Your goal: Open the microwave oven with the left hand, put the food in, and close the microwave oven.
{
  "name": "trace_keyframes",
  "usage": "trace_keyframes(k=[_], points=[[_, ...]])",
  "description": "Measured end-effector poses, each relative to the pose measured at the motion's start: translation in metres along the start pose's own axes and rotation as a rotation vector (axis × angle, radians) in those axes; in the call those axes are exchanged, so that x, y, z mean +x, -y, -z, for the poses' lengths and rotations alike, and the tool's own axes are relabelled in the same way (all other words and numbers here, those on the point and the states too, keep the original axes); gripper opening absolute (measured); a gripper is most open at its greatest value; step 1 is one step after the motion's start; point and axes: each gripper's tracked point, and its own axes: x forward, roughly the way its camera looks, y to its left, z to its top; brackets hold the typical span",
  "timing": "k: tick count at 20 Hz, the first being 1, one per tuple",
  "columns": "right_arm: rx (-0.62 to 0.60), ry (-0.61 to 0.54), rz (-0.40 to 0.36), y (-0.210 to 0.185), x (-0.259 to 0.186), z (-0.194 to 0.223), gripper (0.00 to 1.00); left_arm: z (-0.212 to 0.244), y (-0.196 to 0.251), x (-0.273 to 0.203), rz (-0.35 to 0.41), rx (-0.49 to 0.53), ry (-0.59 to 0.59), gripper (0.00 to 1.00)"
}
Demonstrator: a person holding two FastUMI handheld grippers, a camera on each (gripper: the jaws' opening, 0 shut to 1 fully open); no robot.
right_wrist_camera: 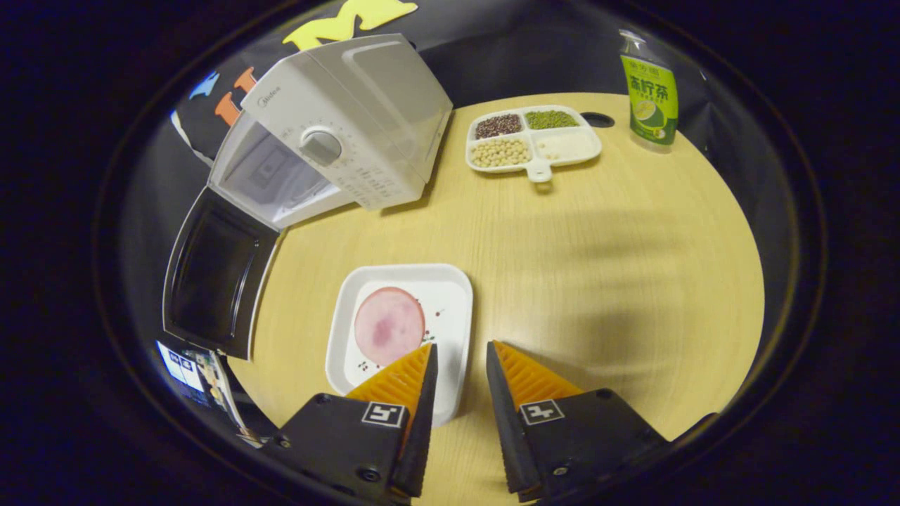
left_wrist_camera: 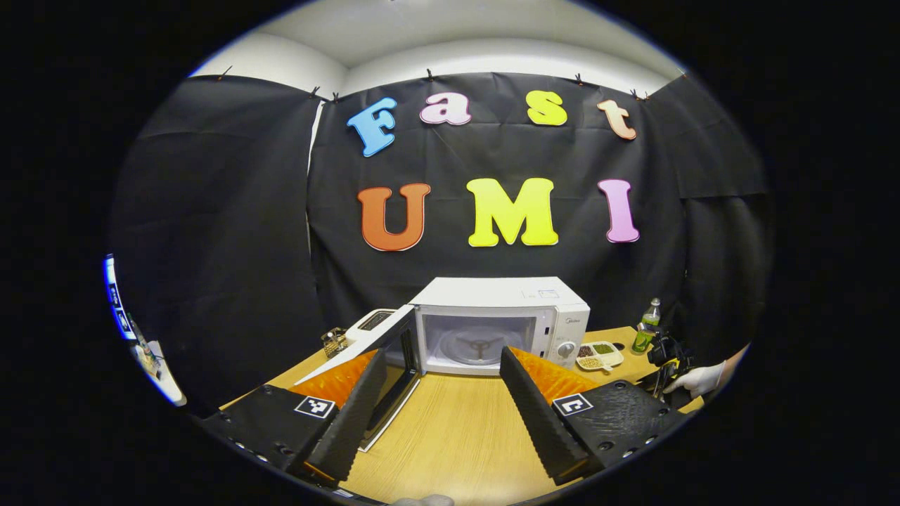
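The white microwave (left_wrist_camera: 503, 309) stands at the back of the wooden table, its door (left_wrist_camera: 402, 341) swung wide open to the left and the cavity with its turntable bare. My left gripper (left_wrist_camera: 443, 353) hangs open in front of it, holding nothing. In the right gripper view the microwave (right_wrist_camera: 351, 119) and its open door (right_wrist_camera: 214, 274) lie at upper left. A white square plate (right_wrist_camera: 450, 295) carrying a pink round slice of food (right_wrist_camera: 389, 327) rests near the table's front edge. My right gripper (right_wrist_camera: 460, 346) is open and straddles the plate's right rim, one finger over the plate, one outside it.
A divided tray of beans and grains (right_wrist_camera: 532, 139) and a green drink bottle (right_wrist_camera: 650, 91) stand right of the microwave. A white appliance (left_wrist_camera: 373, 322) and a small basket (left_wrist_camera: 335, 342) sit behind the open door. A gloved hand (left_wrist_camera: 696, 379) shows at the right.
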Motion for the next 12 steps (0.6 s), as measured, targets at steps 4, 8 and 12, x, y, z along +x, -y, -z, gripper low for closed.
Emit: trace_keyframes(k=[4,8,12], points=[[0.061,-0.091,0.026,0.003,0.007,0.005,0.14,0.002,0.013,0.003,-0.007,-0.005,-0.021,0.96],[0.079,-0.136,0.064,0.004,0.008,0.005,0.09,-0.001,0.011,0.011,0.023,0.001,-0.01,0.96],[0.151,-0.151,0.029,0.0,0.008,0.01,0.04,0.003,0.008,0.021,0.087,-0.009,0.001,0.96]])
